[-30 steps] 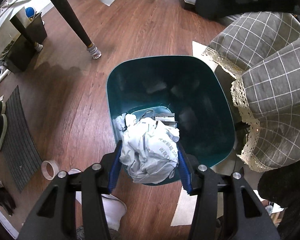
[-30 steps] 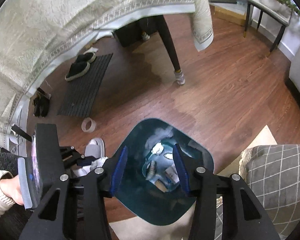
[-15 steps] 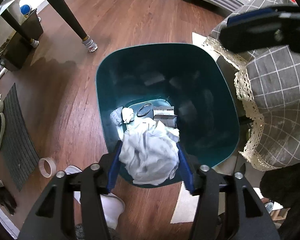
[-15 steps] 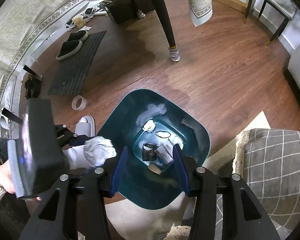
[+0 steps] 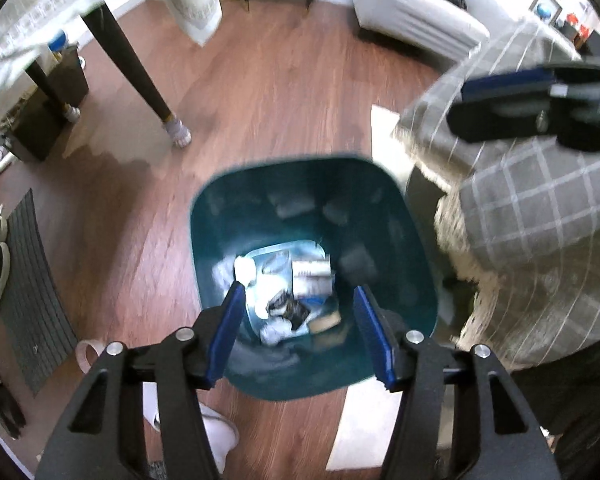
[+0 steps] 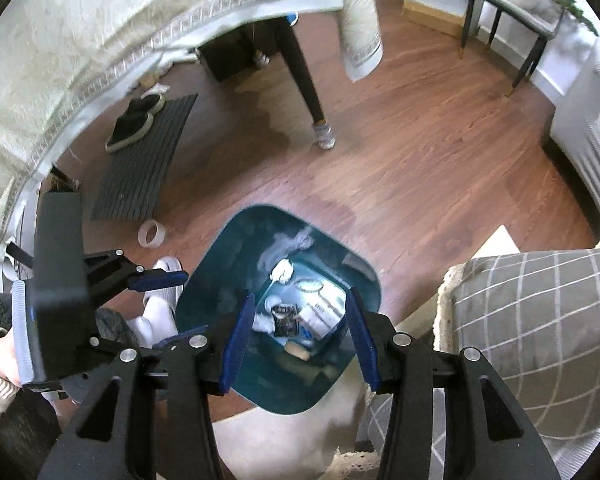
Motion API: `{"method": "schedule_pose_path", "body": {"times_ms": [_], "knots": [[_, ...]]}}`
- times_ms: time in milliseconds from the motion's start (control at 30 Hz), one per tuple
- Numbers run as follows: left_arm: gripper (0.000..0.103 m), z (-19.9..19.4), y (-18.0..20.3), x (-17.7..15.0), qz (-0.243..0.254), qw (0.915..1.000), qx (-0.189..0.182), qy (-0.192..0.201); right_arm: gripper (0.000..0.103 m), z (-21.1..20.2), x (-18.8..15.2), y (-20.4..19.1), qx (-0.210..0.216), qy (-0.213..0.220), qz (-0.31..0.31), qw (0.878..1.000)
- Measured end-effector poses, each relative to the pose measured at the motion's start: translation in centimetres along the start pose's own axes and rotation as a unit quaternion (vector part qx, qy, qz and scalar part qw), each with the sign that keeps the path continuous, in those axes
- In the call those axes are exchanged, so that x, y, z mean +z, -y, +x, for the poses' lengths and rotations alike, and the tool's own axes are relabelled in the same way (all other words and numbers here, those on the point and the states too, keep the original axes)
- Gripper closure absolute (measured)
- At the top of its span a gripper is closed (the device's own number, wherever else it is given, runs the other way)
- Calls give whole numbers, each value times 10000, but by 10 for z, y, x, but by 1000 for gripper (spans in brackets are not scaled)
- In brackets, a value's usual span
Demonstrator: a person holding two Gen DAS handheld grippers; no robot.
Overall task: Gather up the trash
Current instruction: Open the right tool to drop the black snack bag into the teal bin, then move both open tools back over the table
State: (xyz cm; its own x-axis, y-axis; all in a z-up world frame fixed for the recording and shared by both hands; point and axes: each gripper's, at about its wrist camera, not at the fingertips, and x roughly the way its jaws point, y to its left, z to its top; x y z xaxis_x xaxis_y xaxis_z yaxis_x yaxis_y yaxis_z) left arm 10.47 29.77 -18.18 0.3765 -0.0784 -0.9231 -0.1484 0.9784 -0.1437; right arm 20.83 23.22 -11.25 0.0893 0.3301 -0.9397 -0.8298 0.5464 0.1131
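**Both grippers empty above the teal bin**

The left gripper (image 5: pixel 300 328) points steeply down over the teal bin (image 5: pixel 396 216), which stands on the wood floor (image 5: pixel 284 92). Its blue pads are apart with nothing between them, and the jaws are closing a little. Straight below, on the bin's floor, lies the trash (image 5: pixel 288 296): crumpled white paper, a small white box, a dark wrapper and a tan scrap (the view is smeared by motion, so finer detail is lost).

The right gripper (image 6: pixel 296 332) also hangs over the bin (image 6: pixel 220 280), jaws parted about halfway and holding nothing; the trash (image 6: pixel 300 312) shows between its pads, far below them. In that view the left gripper (image 6: pixel 168 304) sits off to the left, beside the bin's rim, carried by a hand (image 6: pixel 0 356) in a cream sleeve.

A grey checked cloth (image 6: pixel 540 320) with a lace edge lies just right of the bin. A roll of tape (image 6: pixel 151 233) rests on the floor to its left, near a ribbed mat (image 6: pixel 148 160) with dark slippers (image 6: pixel 134 120).
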Motion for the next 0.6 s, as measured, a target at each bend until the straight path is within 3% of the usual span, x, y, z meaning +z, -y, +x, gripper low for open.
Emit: {"method": "schedule_pose_path", "body": {"times_ms": [300, 600], "knots": [[47, -42, 26, 32, 47, 9979, 1, 640, 55, -54, -8, 18, -115, 736, 76, 9972], [53, -73, 72, 57, 292, 9907, -166, 1322, 49, -114, -30, 66, -423, 1472, 541, 9867]]}}
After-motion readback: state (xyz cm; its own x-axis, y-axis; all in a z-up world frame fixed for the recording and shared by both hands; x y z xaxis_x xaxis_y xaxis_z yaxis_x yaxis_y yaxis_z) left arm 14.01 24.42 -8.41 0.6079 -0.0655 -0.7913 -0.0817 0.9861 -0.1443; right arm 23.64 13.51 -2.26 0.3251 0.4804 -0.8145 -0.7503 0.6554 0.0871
